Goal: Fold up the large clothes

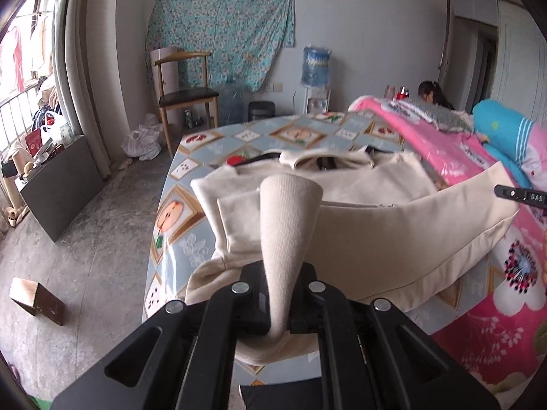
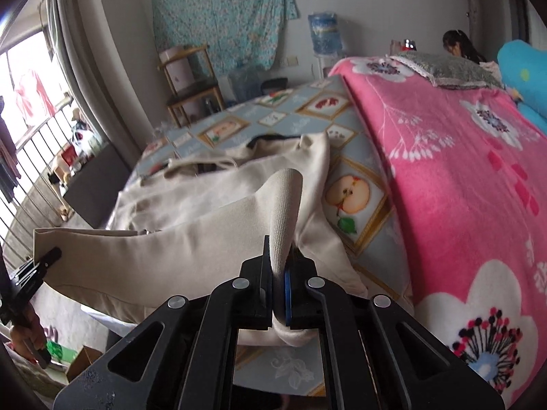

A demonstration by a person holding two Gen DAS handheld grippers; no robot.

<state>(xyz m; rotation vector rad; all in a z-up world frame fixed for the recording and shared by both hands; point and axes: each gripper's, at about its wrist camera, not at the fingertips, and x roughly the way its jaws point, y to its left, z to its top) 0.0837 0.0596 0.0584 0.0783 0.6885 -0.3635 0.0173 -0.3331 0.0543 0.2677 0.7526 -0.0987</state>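
A large cream sweatshirt (image 1: pixel 359 212) lies on the fruit-patterned tablecloth (image 1: pixel 191 205), its collar at the far side. My left gripper (image 1: pixel 278 294) is shut on the sweatshirt's ribbed hem, which stands up between the jaws. My right gripper (image 2: pixel 278 287) is shut on another ribbed part of the same sweatshirt (image 2: pixel 191 232), and the cloth between the two is lifted off the table. The right gripper's tip shows at the right edge of the left wrist view (image 1: pixel 519 194). The left gripper shows at the left edge of the right wrist view (image 2: pixel 34 270).
A pink flowered blanket (image 2: pixel 461 177) covers the table's right part, with a grey cushion (image 2: pixel 448 68) and a blue plush (image 2: pixel 523 75) on it. A wooden chair (image 1: pixel 184 99), a water dispenser (image 1: pixel 316 75) and a seated person (image 1: pixel 432 94) are beyond. A small box (image 1: pixel 36 300) is on the floor.
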